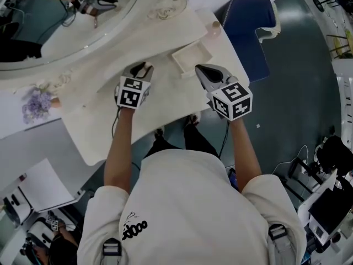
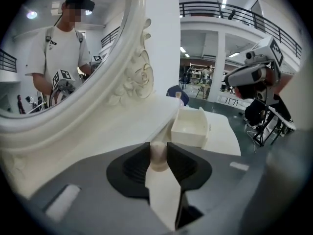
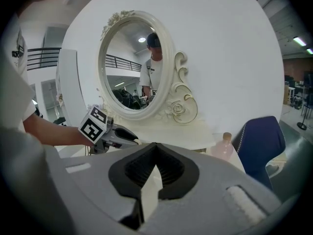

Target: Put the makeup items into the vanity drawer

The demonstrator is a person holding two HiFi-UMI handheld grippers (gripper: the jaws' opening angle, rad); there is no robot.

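Observation:
My left gripper (image 1: 144,68) is shut on a small cream makeup item (image 2: 158,155), which sits upright between the black pads. It hovers over the white vanity top (image 1: 110,104), just left of the open white drawer (image 1: 192,58), whose tray (image 2: 190,127) looks bare inside. My right gripper (image 1: 199,69) hangs at the drawer's right side with its jaws together and nothing in them. A pale pink bottle (image 1: 212,29) stands at the table's far right corner, and the same bottle (image 3: 225,148) shows past the right gripper.
The oval mirror (image 1: 71,21) with its carved white frame stands at the back of the vanity. A blue chair (image 1: 248,21) sits beyond the table's right end. Purple flowers (image 1: 36,102) lie at the left. Lab gear crowds the floor at the right.

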